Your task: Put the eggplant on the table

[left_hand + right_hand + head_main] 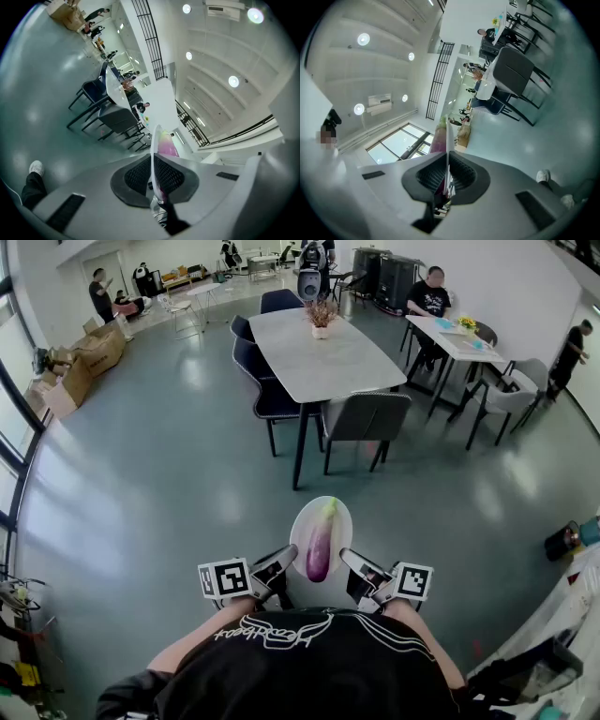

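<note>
A purple eggplant (pixel 320 546) with a pale green top lies on a white plate (pixel 303 521) that I carry in front of me above the grey floor. My left gripper (pixel 287 557) is shut on the plate's left rim and my right gripper (pixel 349 559) is shut on its right rim. In the left gripper view the plate (pixel 153 154) stands edge-on between the jaws with the eggplant (pixel 167 143) behind it. The right gripper view shows the same plate's rim (pixel 448 145) clamped, the eggplant (pixel 438 137) to its left. The long grey table (pixel 323 348) stands ahead.
Dark chairs (pixel 364 418) ring the table, and a small flower pot (pixel 321 319) sits on its far half. A second table (pixel 455 337) with a seated person (pixel 429 297) is at the right. Cardboard boxes (pixel 80 362) lie at the far left. Open grey floor lies between me and the table.
</note>
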`<state>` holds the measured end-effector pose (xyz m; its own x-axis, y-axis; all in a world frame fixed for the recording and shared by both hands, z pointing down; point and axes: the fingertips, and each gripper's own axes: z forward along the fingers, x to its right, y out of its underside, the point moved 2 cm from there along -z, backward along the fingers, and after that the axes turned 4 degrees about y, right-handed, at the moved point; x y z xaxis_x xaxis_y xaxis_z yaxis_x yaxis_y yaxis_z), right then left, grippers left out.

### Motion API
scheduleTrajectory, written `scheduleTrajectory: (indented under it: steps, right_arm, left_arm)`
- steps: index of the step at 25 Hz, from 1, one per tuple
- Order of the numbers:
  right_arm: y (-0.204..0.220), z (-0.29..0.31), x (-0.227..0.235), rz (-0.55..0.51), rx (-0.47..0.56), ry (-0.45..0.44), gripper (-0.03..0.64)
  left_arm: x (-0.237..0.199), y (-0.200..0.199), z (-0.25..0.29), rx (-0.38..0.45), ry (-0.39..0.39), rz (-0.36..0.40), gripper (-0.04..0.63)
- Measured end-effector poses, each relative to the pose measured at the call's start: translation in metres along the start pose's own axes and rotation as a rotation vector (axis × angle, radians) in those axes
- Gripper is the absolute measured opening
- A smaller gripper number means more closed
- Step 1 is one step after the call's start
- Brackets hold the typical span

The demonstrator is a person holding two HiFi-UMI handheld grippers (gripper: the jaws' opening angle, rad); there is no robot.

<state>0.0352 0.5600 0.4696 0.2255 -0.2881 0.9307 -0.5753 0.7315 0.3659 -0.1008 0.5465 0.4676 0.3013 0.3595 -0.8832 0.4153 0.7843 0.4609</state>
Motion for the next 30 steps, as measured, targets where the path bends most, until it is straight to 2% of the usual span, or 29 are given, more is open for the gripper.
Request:
scheduleTrajectory:
  steps: [13,30]
  right_arm:
    - [-0.010,-0.004,0.000,-0.023,-0.001,-0.001,0.020]
    - [-0.030,0.010,0.020,-0.015,-0.009,-0.012,0.020]
  left_arm:
    - [0.010,-0.004,0.010,-0.017,-0.013,0.022,0.025]
    - [-0.007,-0.017,0.028,0.001,-0.004,-0.021,0.025]
